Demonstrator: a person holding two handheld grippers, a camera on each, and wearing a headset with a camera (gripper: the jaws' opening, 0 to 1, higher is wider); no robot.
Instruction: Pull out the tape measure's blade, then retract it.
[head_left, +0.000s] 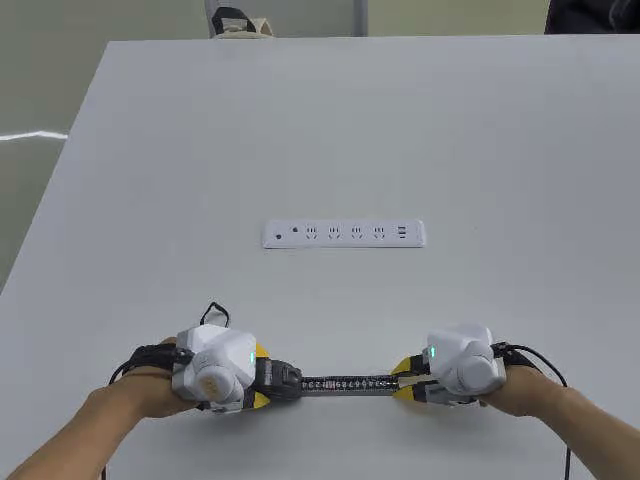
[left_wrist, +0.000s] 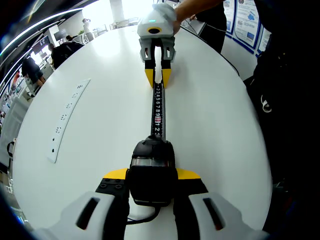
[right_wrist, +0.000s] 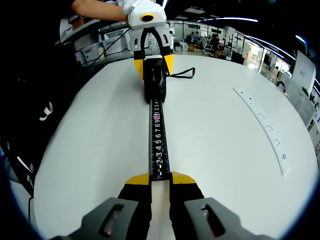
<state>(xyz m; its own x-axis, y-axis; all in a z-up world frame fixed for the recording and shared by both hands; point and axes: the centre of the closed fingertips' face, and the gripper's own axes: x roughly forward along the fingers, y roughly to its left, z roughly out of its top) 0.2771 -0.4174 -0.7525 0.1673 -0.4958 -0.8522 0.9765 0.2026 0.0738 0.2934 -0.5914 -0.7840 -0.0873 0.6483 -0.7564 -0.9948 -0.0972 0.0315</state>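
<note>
The tape measure (left_wrist: 152, 162), black and chunky, sits near the front edge of the white table (head_left: 330, 140), clenched between the yellow-tipped jaws of the left gripper (head_left: 262, 378). Its blade (right_wrist: 158, 135) is drawn out flat along the tabletop. It is dark with white numerals and one red mark, and runs straight to the right gripper (head_left: 403, 380), whose jaws are pinched on the blade's end. A white power strip (head_left: 344, 234) lies well beyond it.

Black tape measure (left_wrist: 152, 172) at lower centre, black blade (left_wrist: 157, 110) with white numerals and one red mark, left gripper (head_left: 262, 378) and right gripper (head_left: 403, 380) white with yellow-tipped jaws, pale grey table (head_left: 350, 130), white power strip (head_left: 343, 234) at centre
</note>
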